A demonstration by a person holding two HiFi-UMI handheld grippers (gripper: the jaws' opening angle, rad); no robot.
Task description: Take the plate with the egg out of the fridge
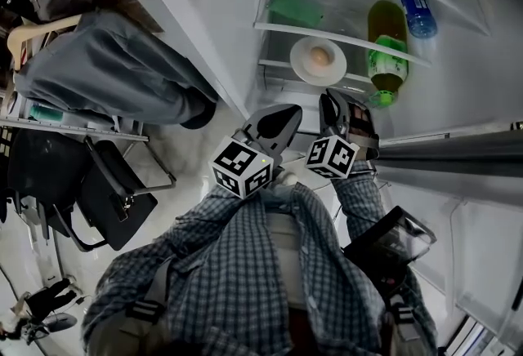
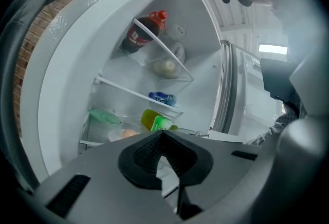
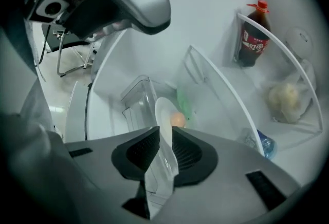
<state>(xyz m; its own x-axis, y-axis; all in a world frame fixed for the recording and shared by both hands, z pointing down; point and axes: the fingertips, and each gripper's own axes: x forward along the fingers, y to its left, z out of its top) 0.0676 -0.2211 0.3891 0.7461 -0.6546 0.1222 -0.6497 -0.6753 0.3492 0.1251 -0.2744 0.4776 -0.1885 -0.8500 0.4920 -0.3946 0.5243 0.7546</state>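
The fridge [image 1: 204, 11] stands open ahead of us, and the task's thing is on the low shelf [image 1: 278, 28] at about twelve o'clock from our hands. Our left gripper [image 1: 286, 116] hangs at eight o'clock of the right one with its fingers closed together on nothing, so we judge that it plays no part in this reach. Our right gripper [image 1: 335, 105] sits just below the shelf edge with its fingers apart. In its own view the gap between them lines up with the near rim, though we cannot tell whether either pad touches the rim. A green bottle [image 1: 386, 60] stands at three o'clock of the plate [image 1: 301, 68], close beside it, so we would come in from six o'clock and not drift right. The plate lies flat. To grip it well we would slide one finger under the rim and one over it, go deep enough that the pads bite past the lip, and close firmly, since glazed ware is likely slippery. The egg [image 1: 320, 57] rests loose near the plate's middle. We would therefore draw the plate out toward six o'clock slowly and keep it level, because a tilt or a jerk could set the egg rolling off.
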